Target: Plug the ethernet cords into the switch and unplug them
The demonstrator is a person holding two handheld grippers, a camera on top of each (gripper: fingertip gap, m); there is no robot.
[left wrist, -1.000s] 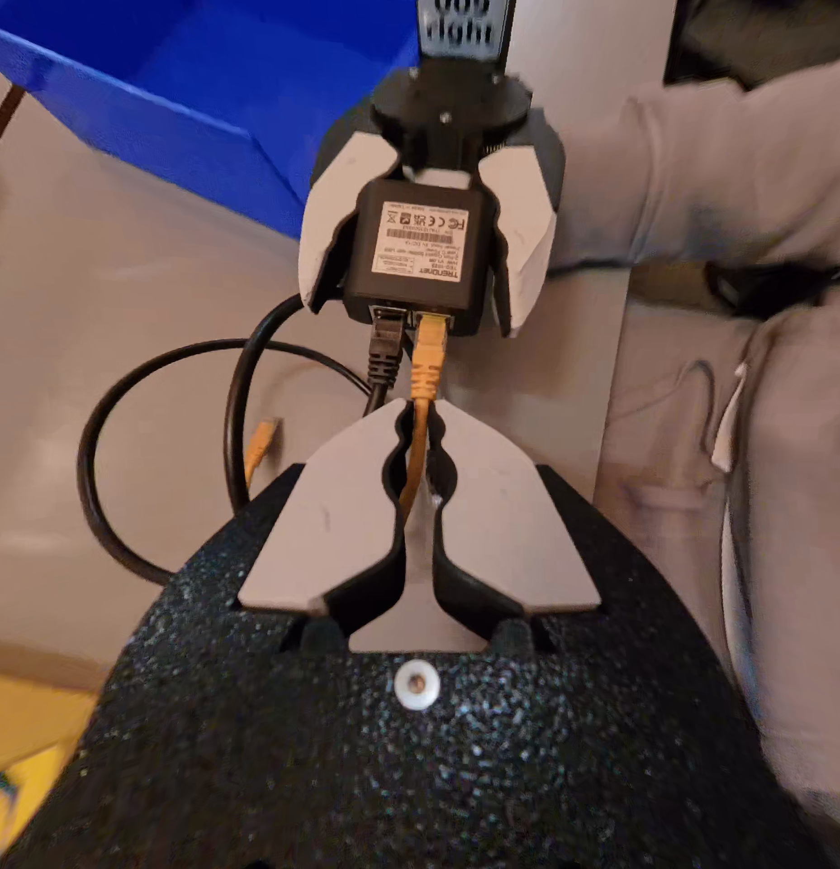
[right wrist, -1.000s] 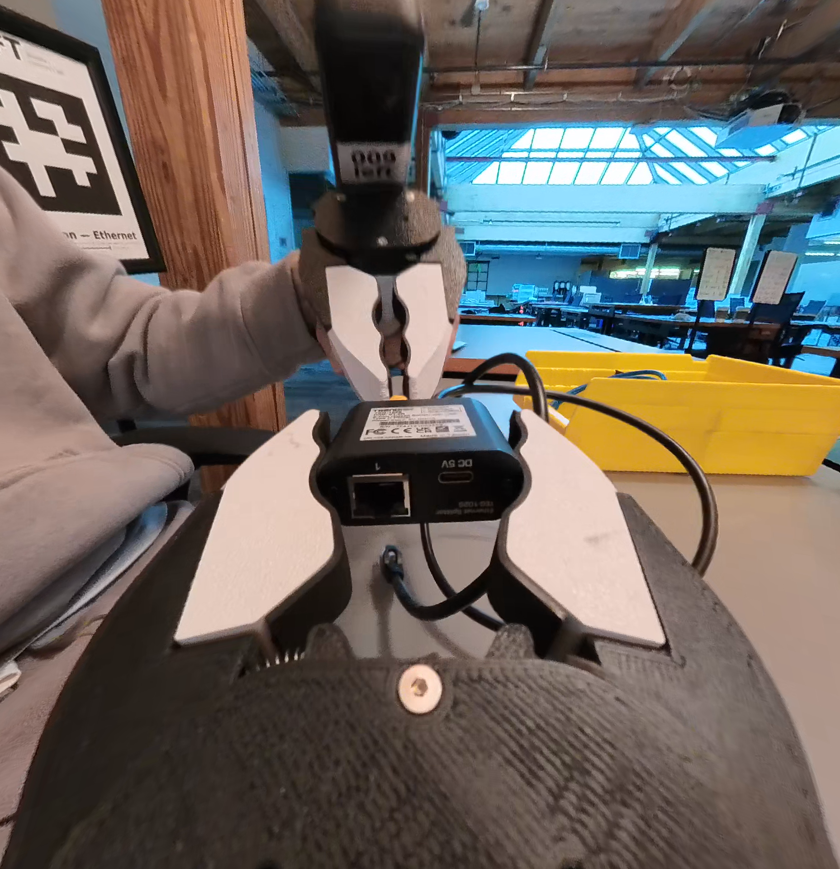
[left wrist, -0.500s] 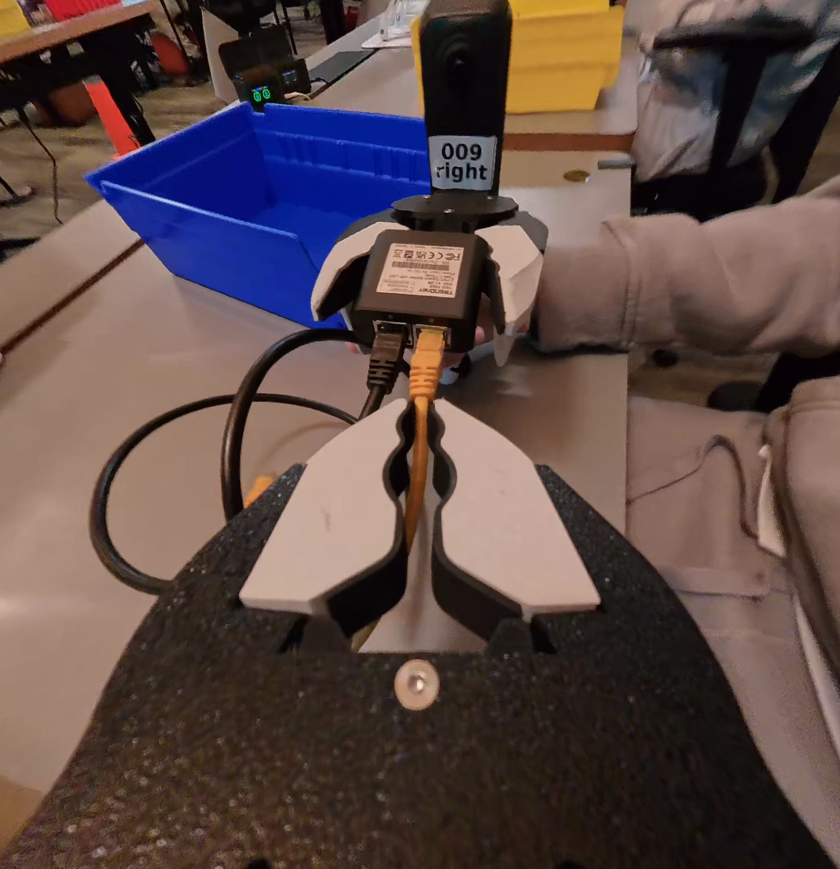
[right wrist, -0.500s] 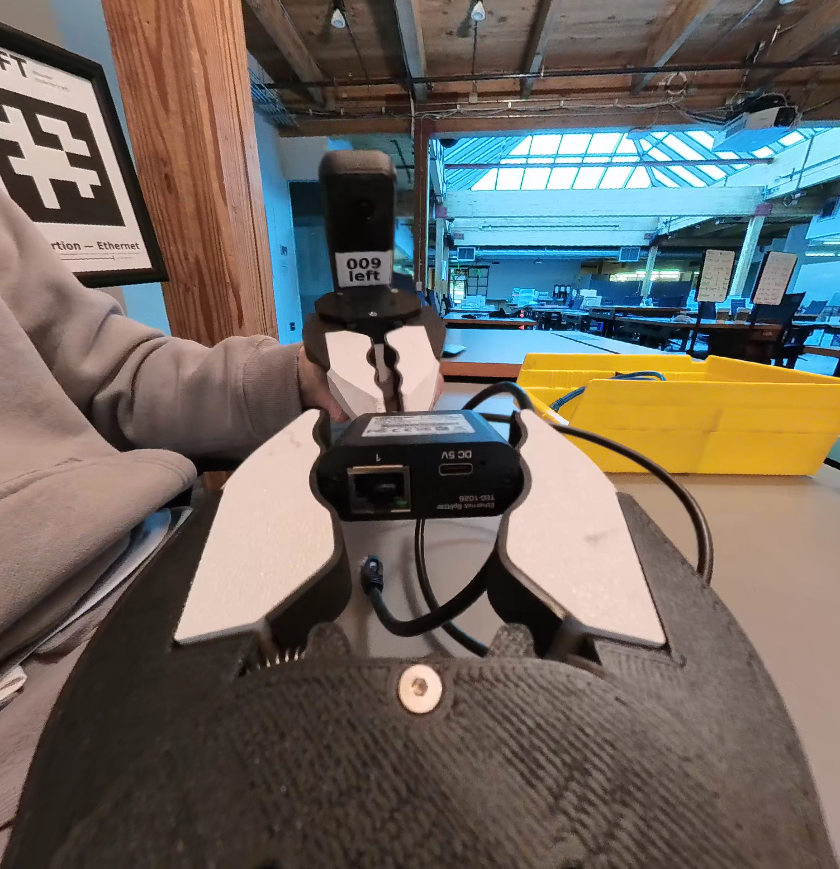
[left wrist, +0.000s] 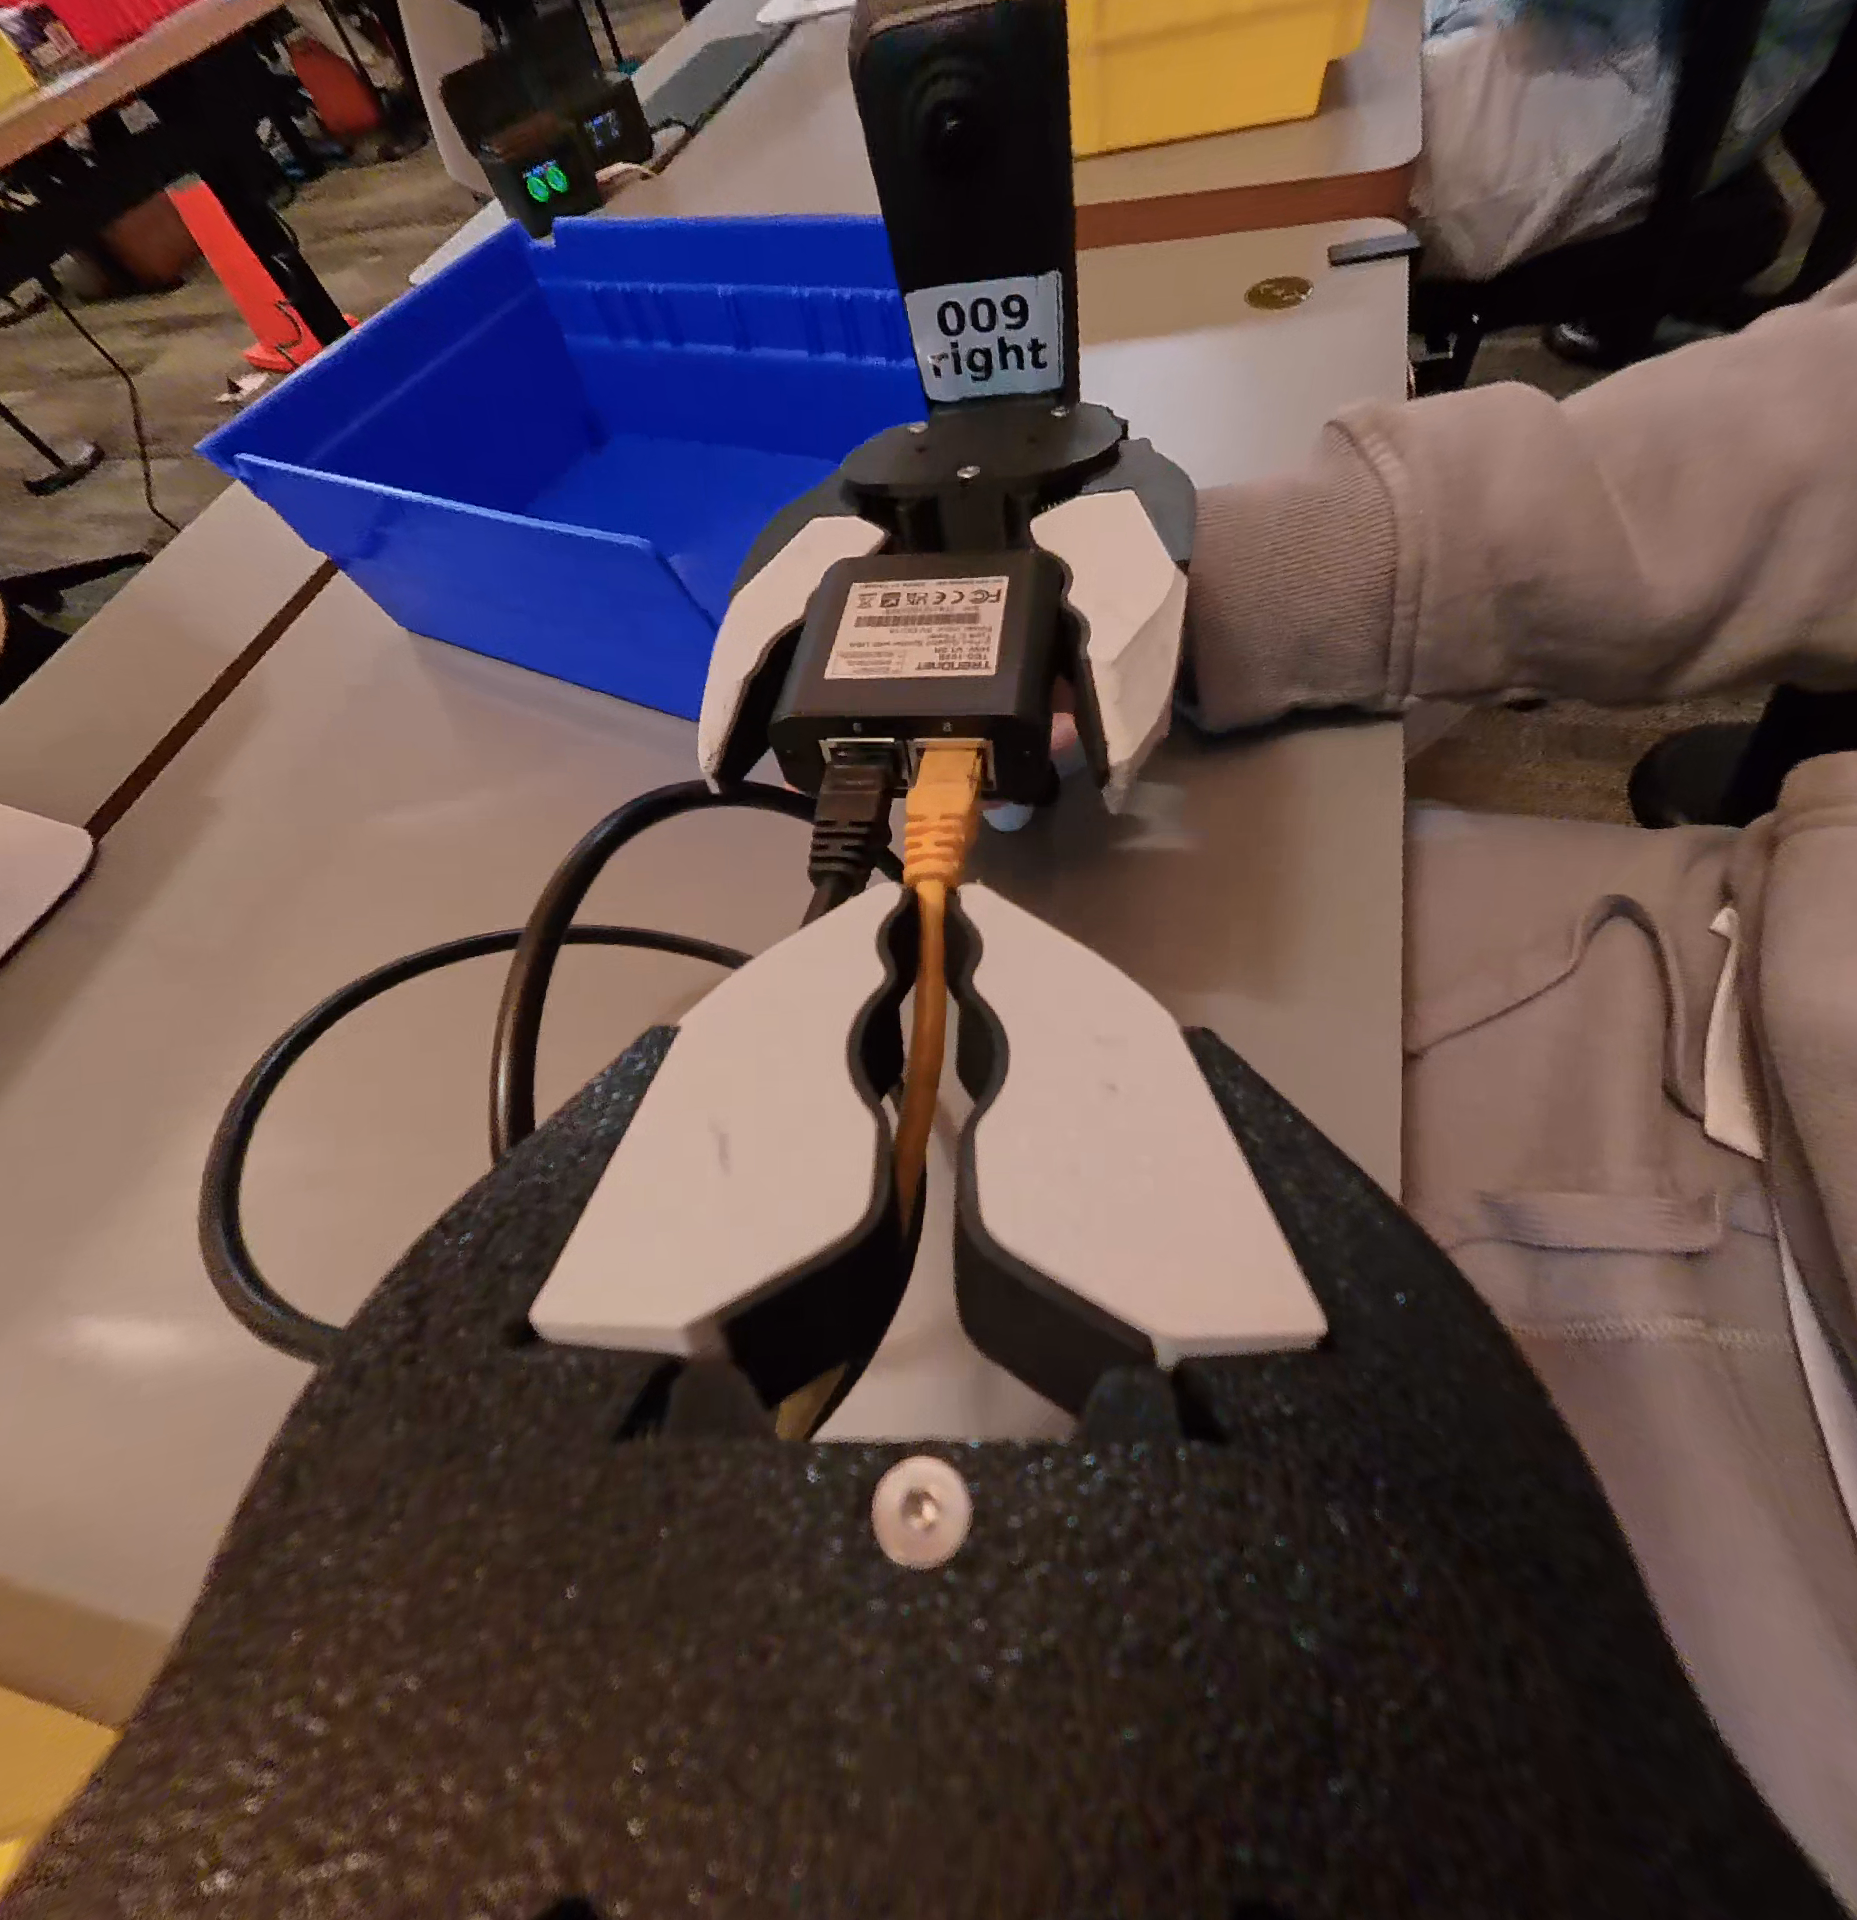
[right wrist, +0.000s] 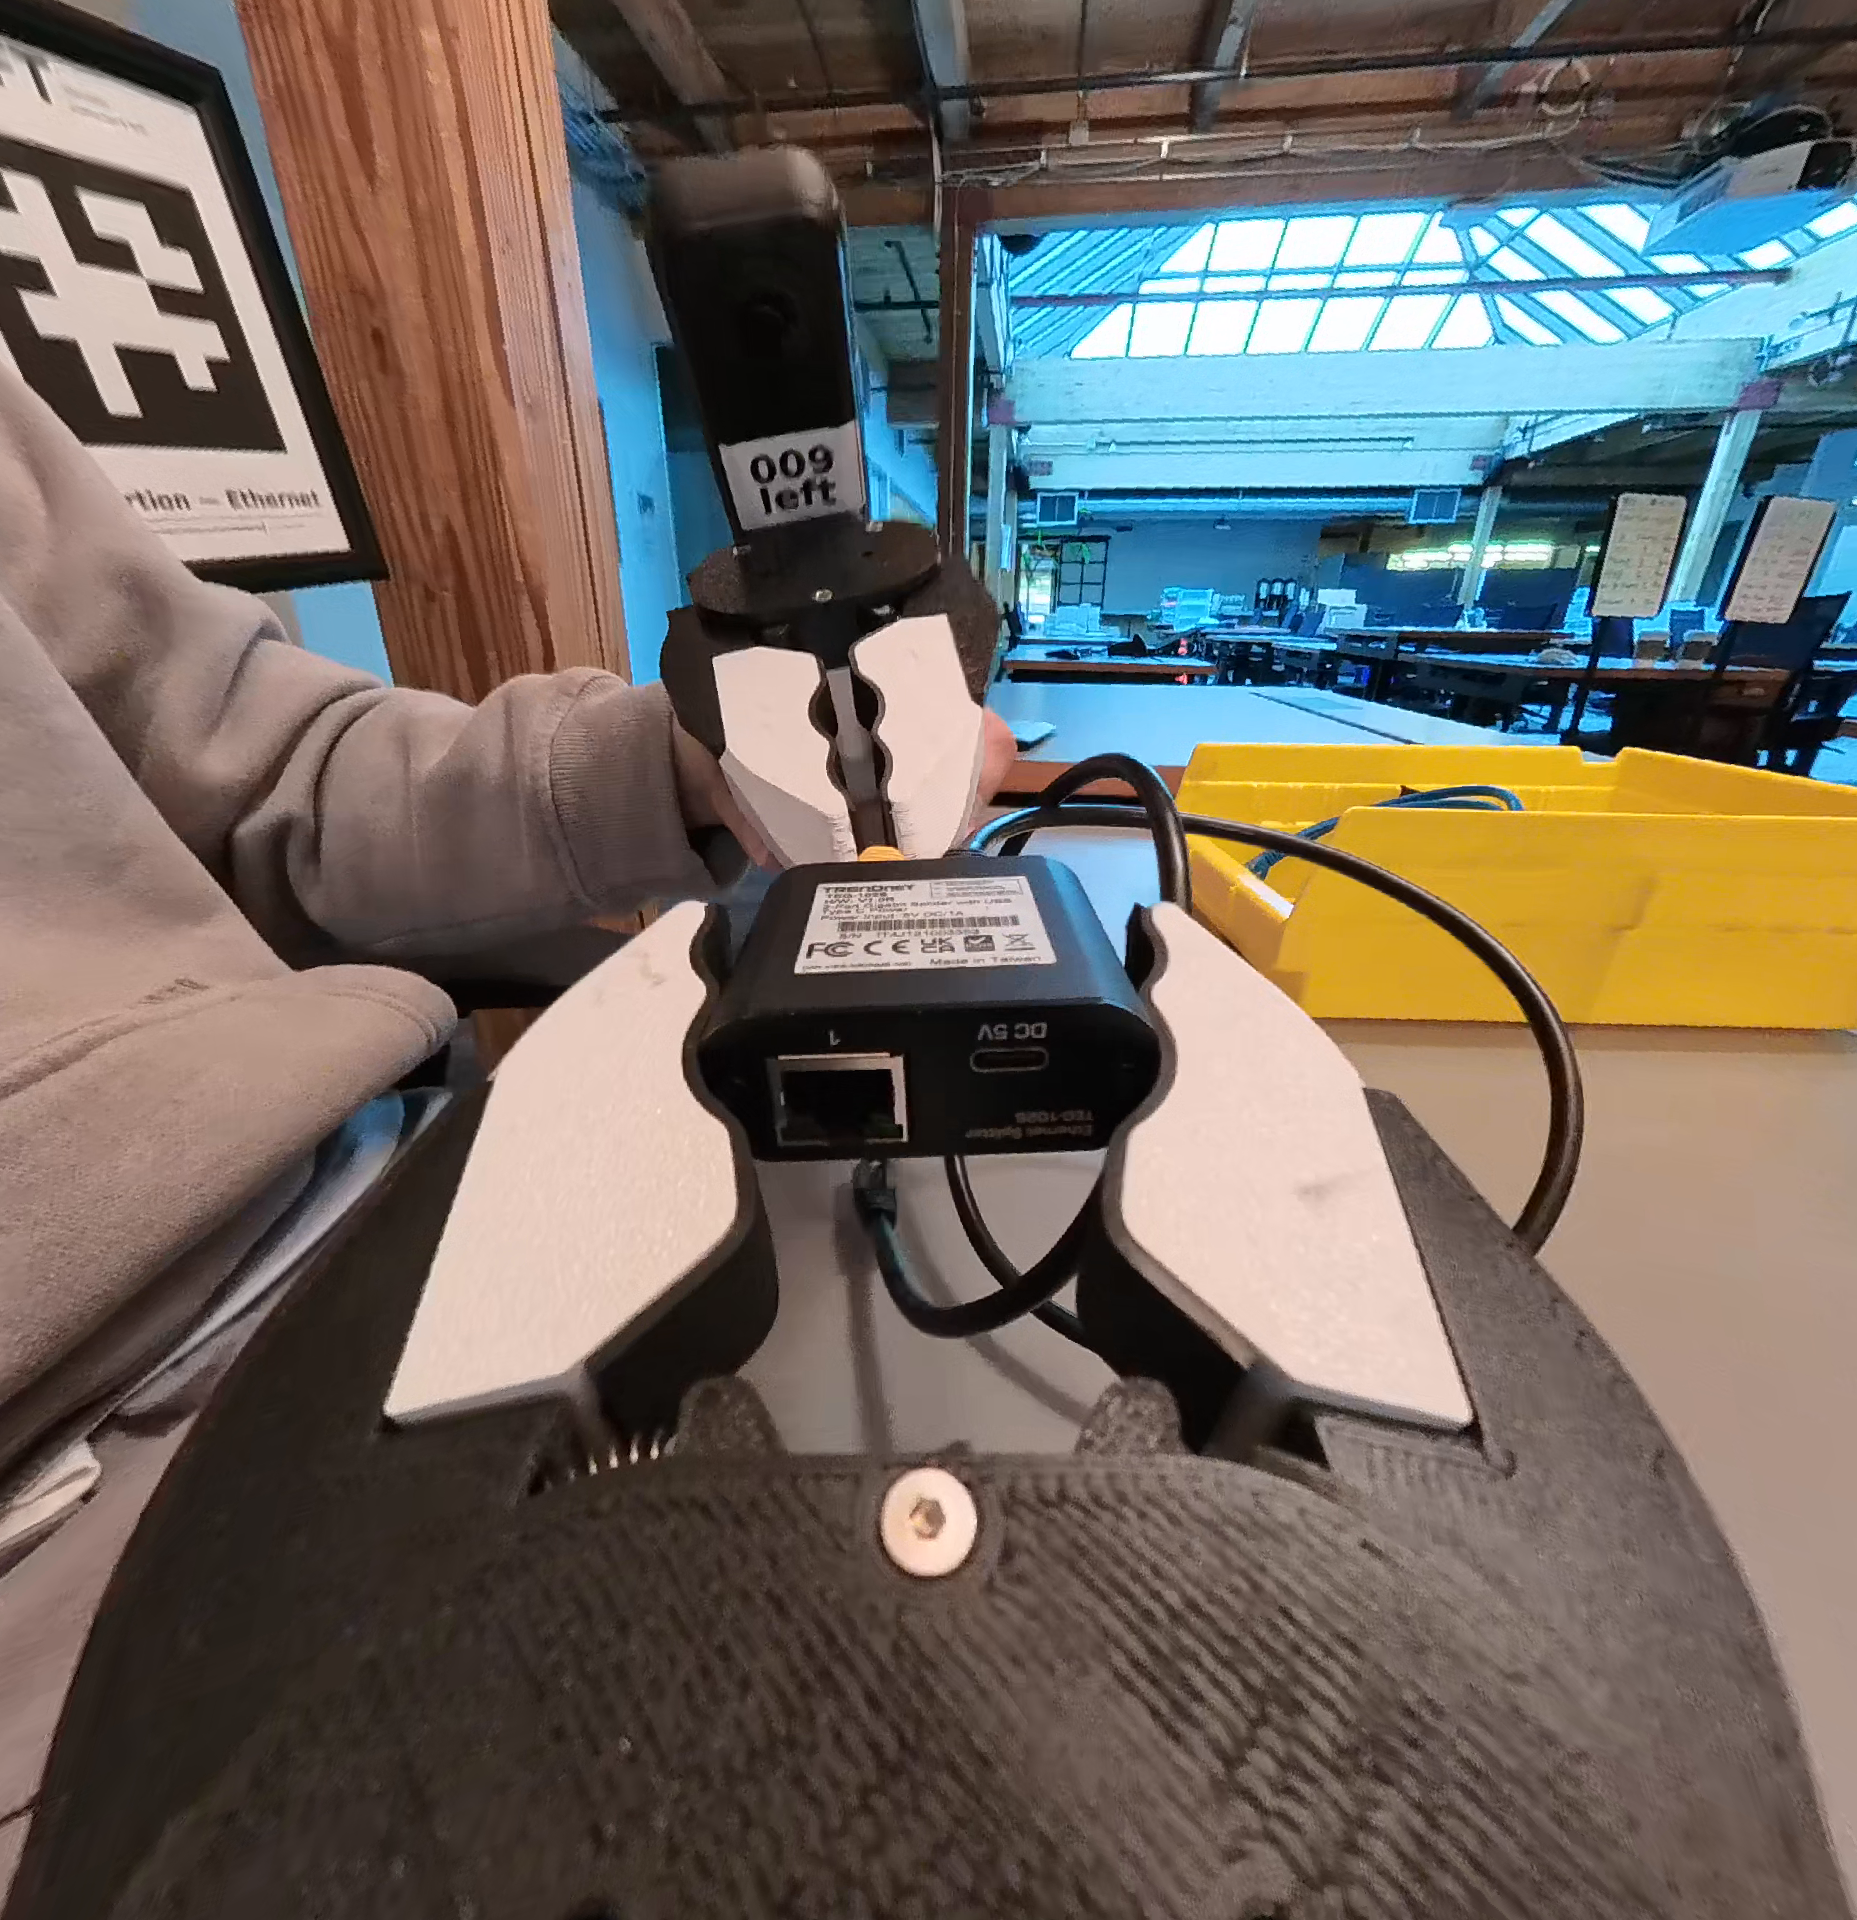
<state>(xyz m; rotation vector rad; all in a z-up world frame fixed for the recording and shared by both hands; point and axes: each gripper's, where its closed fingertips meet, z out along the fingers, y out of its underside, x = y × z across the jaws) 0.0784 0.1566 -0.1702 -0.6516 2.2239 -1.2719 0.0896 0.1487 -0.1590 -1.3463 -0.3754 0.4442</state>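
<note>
The right gripper (right wrist: 929, 1091) clamps the black switch (left wrist: 924, 665) by its sides above the tabletop (left wrist: 384, 831), ports facing the other tool, likely bracing it. The left gripper (left wrist: 929, 914) has its jaws narrow, pinching the orange cord (left wrist: 929, 1029) just behind its plug, which sits in the switch beside the black cord (left wrist: 851, 821). That grip suits a straight pull or push.

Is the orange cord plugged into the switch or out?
Plugged in. The orange cord has its plug seated in a port of the switch, beside the black cord.
</note>
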